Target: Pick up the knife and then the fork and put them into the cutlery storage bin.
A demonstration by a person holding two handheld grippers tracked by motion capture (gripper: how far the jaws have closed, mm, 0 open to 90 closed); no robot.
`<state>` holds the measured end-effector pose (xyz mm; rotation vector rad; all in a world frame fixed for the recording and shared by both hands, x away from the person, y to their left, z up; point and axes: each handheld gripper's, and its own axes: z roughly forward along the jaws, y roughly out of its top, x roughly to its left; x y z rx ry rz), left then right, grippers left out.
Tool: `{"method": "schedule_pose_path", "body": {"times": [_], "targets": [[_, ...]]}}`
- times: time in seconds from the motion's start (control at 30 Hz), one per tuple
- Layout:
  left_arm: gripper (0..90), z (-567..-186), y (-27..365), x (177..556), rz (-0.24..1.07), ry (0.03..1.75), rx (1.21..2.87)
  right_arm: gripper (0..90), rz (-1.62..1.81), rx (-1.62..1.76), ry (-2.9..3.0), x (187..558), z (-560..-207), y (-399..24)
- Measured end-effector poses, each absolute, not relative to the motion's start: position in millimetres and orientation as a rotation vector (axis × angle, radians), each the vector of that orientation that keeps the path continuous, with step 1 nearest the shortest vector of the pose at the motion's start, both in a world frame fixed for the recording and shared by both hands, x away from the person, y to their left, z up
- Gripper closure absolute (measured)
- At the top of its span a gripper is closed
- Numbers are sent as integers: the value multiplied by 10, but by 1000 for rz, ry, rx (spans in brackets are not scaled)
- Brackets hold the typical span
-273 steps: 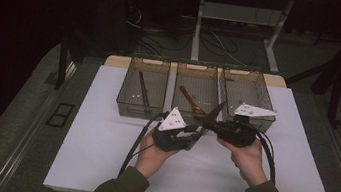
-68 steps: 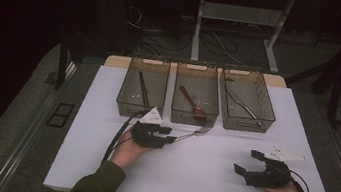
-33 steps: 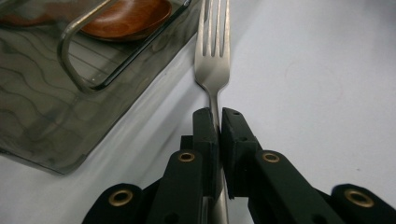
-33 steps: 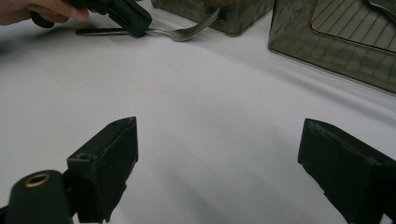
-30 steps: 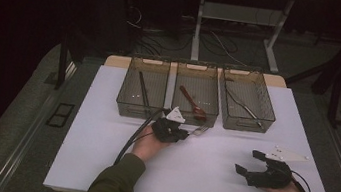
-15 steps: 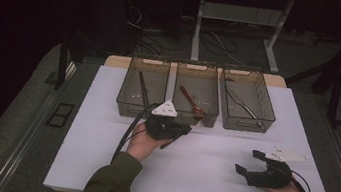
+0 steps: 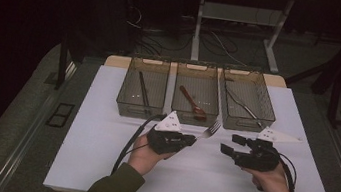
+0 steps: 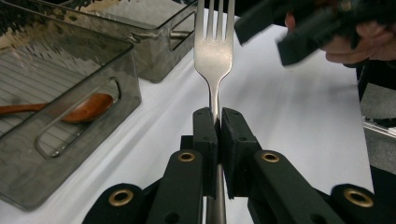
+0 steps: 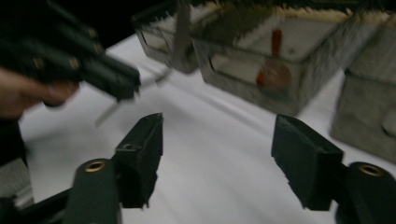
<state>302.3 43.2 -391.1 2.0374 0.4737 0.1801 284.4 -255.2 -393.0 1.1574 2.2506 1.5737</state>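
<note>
The left gripper point(image 7: 191, 140) holds a metal fork point(image 8: 214, 51) by the thin part of its handle, and its jaws are pressed tight on it. In the left gripper view the fork stands straight out between the two black pads, with the tines far from the jaws. This grip low on the handle leaves the head and neck of the fork free, so I think it is held this way to let the other gripper take it there.

In the high view the fork point(image 7: 211, 129) is above the white bench point(image 7: 105, 117), just near the front wall of the middle bin point(image 7: 195, 117), and its tines point to the far right. The right gripper point(image 7: 225, 148) is close beside it on the right, with nothing between its jaws. They stand about half apart and have just been closing, as the right gripper view also shows an empty gap.

Three clear bins stand in a row at the far side of the bench. The left bin point(image 7: 125, 97) has a dark thin utensil point(image 7: 143, 90), the middle one a wooden spoon point(image 7: 192, 100), and the right bin point(image 7: 270, 110) a metal utensil point(image 7: 243, 106). It seems each bin is for one kind of cutlery, so the fork probably belongs with the metal piece on the right. A handover to the right gripper would make that reach easier.
</note>
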Motion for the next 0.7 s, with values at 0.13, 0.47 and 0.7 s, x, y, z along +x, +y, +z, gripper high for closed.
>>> {"method": "schedule_pose_path", "body": {"times": [0.13, 0.47, 0.7], "targets": [[842, -3916, 415, 2977, 197, 470, 2053, 470, 1646, 1156, 2252, 2954, -3874, -2380], [842, -3927, 426, 2988, 238, 482, 2063, 765, 1713, 1178, 2292, 3158, -3921, -2115], [843, -3949, 414, 3012, 215, 505, 2041, 851, 1780, 1157, 2256, 3178, -3865, -2096]]}}
